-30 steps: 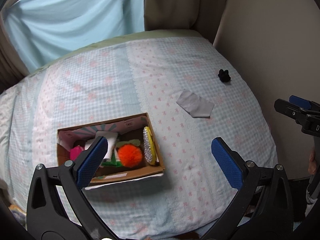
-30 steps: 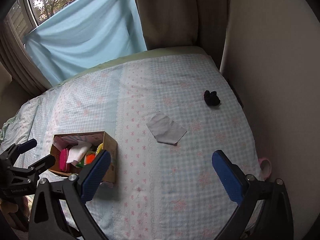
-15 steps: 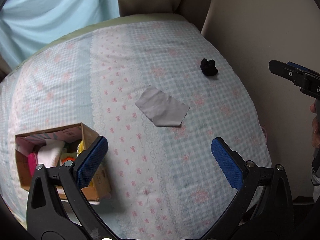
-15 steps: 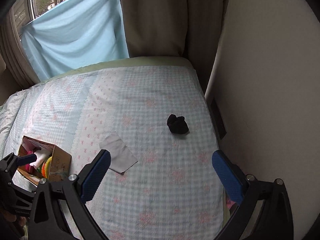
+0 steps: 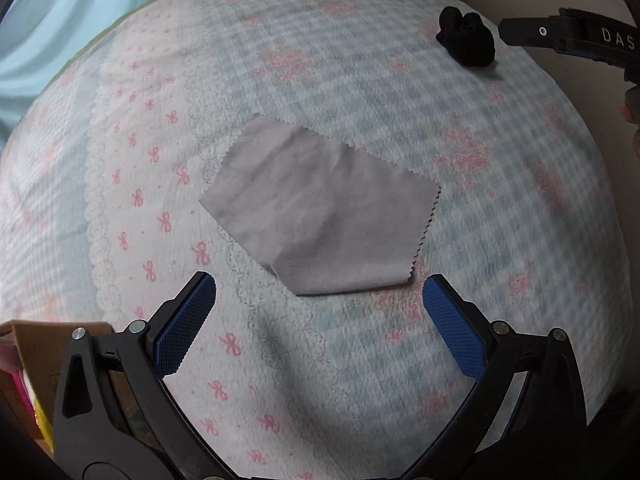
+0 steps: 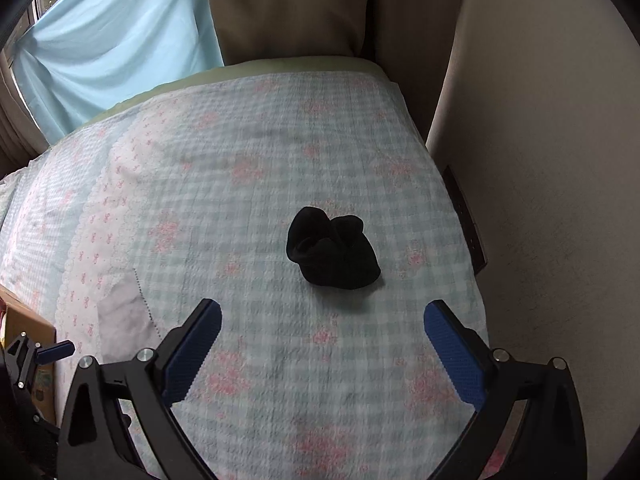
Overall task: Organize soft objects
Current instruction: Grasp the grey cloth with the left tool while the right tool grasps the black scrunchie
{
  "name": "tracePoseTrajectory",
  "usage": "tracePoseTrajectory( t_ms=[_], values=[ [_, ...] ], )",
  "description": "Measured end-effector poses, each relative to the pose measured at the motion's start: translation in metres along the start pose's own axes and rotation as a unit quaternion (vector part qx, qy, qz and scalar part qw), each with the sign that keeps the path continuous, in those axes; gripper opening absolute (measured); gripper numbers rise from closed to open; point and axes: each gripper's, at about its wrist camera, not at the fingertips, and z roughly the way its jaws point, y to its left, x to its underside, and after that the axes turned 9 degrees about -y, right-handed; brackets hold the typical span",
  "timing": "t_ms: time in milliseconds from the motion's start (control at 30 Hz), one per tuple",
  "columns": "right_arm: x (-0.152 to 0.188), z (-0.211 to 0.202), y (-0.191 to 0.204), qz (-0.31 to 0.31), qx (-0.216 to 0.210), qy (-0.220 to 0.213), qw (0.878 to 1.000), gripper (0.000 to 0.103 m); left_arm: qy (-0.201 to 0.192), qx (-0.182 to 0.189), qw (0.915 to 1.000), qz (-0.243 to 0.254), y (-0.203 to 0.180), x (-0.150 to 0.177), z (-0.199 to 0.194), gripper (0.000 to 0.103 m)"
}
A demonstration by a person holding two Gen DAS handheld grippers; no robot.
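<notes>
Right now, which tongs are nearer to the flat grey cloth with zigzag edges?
Left. The left tongs hang open just before the flat grey cloth; the right tongs face the black sock bundle, cloth off to their left.

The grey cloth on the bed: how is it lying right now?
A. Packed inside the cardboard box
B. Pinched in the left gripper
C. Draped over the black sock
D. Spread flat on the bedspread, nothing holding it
D. The grey cloth lies flat on the bedspread, just ahead of the open left gripper, apart from the black sock.
</notes>
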Motion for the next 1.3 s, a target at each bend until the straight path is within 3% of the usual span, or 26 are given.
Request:
tracePoseTrajectory(
  t_ms=[300,467,533,600,633,700,800,1000,1300],
  values=[
    [0.007,0.053,-0.009,0.001,0.004,-0.009,1.000,0.100,-0.045,0.010,0.9988,-0.018,0.008,-0.003,0.030,0.103],
    [-0.001,0.070,-0.009,0.004,0.003,-0.014,1.000,0.084,-0.057,0.017,0.9980,-0.020,0.012,-0.019,0.036,0.100],
    [-0.005,0.076,-0.009,0.009,0.002,-0.012,1.000,0.067,-0.058,0.019,0.9978,-0.027,0.014,-0.022,0.034,0.091],
    [-0.008,0.079,-0.008,0.011,0.008,-0.015,1.000,0.055,-0.061,0.017,0.9974,-0.033,0.017,-0.026,0.030,0.071],
    [-0.010,0.079,-0.009,0.014,0.008,-0.016,1.000,0.047,-0.061,0.014,0.9973,-0.037,0.018,-0.027,0.028,0.066],
    [-0.013,0.080,-0.009,0.016,0.012,-0.018,1.000,0.033,-0.060,0.010,0.9969,-0.050,0.022,-0.029,0.025,0.044],
    [-0.015,0.081,-0.009,0.021,0.018,-0.017,0.999,0.024,-0.062,0.013,0.9954,-0.072,0.032,-0.032,0.021,0.023],
    [-0.015,0.078,-0.011,0.029,0.023,-0.015,0.999,0.021,-0.066,0.009,0.9954,-0.069,0.032,-0.034,0.016,0.012],
    [-0.019,0.034,-0.011,0.037,0.020,-0.035,0.998,0.020,-0.078,0.008,0.9941,-0.075,0.031,-0.033,-0.011,0.010]
  ],
)
